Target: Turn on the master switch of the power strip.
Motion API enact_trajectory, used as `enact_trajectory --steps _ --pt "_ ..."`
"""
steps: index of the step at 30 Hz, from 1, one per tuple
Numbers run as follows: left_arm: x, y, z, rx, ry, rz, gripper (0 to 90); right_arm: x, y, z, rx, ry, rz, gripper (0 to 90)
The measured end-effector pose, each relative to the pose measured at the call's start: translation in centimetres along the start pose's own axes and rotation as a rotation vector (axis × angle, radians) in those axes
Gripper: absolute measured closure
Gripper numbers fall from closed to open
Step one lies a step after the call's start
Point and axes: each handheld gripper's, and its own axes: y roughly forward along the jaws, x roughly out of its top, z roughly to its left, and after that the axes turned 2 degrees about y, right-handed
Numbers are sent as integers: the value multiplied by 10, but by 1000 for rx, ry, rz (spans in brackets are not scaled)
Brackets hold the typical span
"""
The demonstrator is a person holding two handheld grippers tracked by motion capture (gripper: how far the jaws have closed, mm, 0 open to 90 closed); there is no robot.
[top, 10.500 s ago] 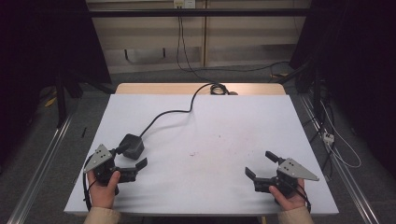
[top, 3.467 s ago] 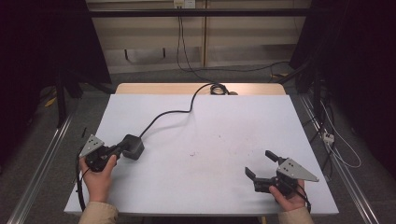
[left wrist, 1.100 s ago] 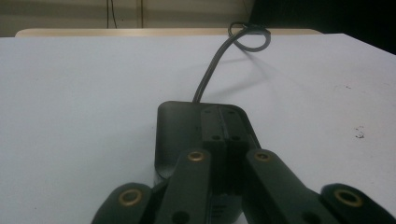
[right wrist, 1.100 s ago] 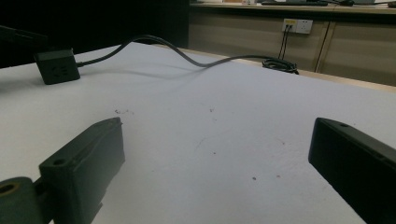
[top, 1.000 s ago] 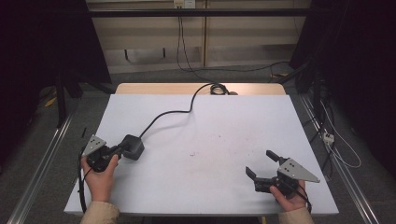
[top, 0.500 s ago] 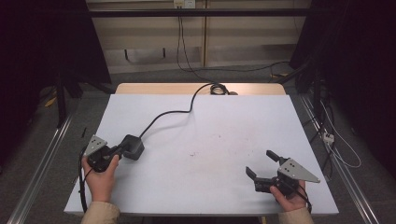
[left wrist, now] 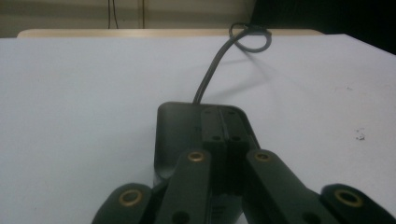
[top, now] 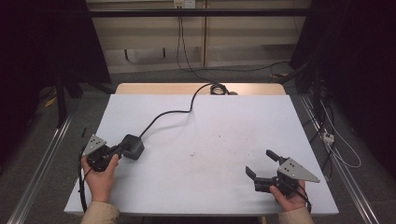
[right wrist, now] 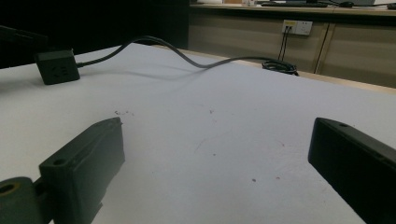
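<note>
Your left gripper [top: 122,150] fingers [left wrist: 224,133], clenched together, rest atop the black square plastic power adapter [top: 132,146] — matte, rounded, its grey cord [top: 180,111] trailing away; your right gripper [top: 263,164] fingers stand released.

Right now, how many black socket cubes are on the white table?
1. The black socket cube sits at the table's near left, just ahead of the left gripper, its cable trailing to the far edge.

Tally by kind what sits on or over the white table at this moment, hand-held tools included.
Black socket cube with its cable: 1
Hand-held claws: 2, the left claw shut with its tips on the cube, the right claw open over bare table
Total: 3
</note>
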Motion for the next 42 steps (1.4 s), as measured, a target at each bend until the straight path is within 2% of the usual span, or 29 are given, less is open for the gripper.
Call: enact_trajectory --steps 28,34,42 --pt "1 -1 0 14 -6 -10 900 0 0 0 2 1 -1 33" --pt "4 -4 0 5 -7 -31 900 0 0 0 2 0 -2 33" --pt "5 -4 -1 1 -8 -33 900 0 0 0 2 0 -3 33"
